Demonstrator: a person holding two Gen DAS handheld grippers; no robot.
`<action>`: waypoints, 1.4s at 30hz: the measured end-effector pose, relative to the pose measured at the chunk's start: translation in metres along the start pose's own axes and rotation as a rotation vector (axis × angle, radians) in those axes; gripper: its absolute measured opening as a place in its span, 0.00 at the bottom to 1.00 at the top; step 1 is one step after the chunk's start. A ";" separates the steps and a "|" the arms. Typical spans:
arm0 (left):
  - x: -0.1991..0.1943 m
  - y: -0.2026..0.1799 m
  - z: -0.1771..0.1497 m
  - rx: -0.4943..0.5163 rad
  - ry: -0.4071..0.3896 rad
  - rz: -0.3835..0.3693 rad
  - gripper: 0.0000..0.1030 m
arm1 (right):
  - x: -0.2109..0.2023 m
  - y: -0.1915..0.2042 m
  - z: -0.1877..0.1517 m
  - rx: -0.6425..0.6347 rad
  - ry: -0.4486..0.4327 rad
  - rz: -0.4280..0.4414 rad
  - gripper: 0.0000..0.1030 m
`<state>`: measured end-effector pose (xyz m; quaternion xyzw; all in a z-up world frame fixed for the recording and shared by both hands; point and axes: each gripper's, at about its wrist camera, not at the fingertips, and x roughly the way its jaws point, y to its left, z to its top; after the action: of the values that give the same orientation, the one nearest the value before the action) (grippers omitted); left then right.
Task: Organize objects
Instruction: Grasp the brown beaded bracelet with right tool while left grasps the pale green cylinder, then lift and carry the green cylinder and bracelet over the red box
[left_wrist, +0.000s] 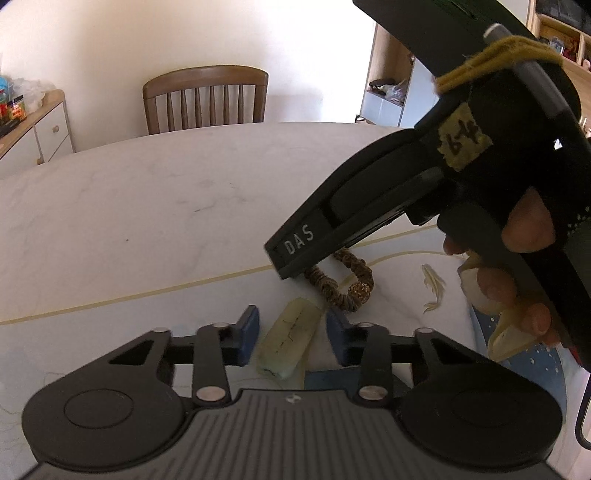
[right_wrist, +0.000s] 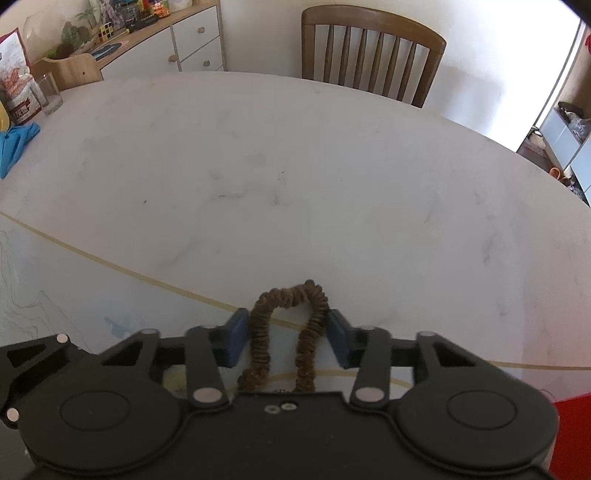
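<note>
A brown coiled hair tie (right_wrist: 291, 332) lies on the white table between the blue pads of my right gripper (right_wrist: 286, 339); the jaws stand open around it, with the right pad (right_wrist: 338, 338) close to or touching it. In the left wrist view the hair tie (left_wrist: 343, 291) lies under the tip of the right gripper's body (left_wrist: 424, 184). A pale yellowish translucent block (left_wrist: 290, 341) lies on the table between the open jaws of my left gripper (left_wrist: 291, 339), untouched by the pads.
A wooden chair (right_wrist: 373, 48) stands at the table's far edge. A blue cloth (right_wrist: 16, 144), a glass (right_wrist: 50, 94) and a snack bag (right_wrist: 16, 85) sit at the far left. A white sideboard (right_wrist: 184, 37) stands behind. A thin yellow line (right_wrist: 110, 264) crosses the table.
</note>
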<state>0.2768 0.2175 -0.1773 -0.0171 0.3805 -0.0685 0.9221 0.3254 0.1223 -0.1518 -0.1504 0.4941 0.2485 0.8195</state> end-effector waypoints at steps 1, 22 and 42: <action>0.000 0.000 0.000 -0.001 0.001 0.002 0.31 | -0.001 0.000 0.000 0.003 0.003 -0.003 0.28; -0.040 -0.011 0.012 -0.041 0.047 0.009 0.20 | -0.075 -0.022 -0.053 0.052 -0.062 0.060 0.14; -0.117 -0.102 0.033 -0.008 0.051 -0.012 0.20 | -0.194 -0.082 -0.132 0.122 -0.170 0.142 0.14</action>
<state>0.2065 0.1327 -0.0631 -0.0216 0.4039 -0.0729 0.9116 0.1987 -0.0611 -0.0413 -0.0430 0.4464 0.2873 0.8464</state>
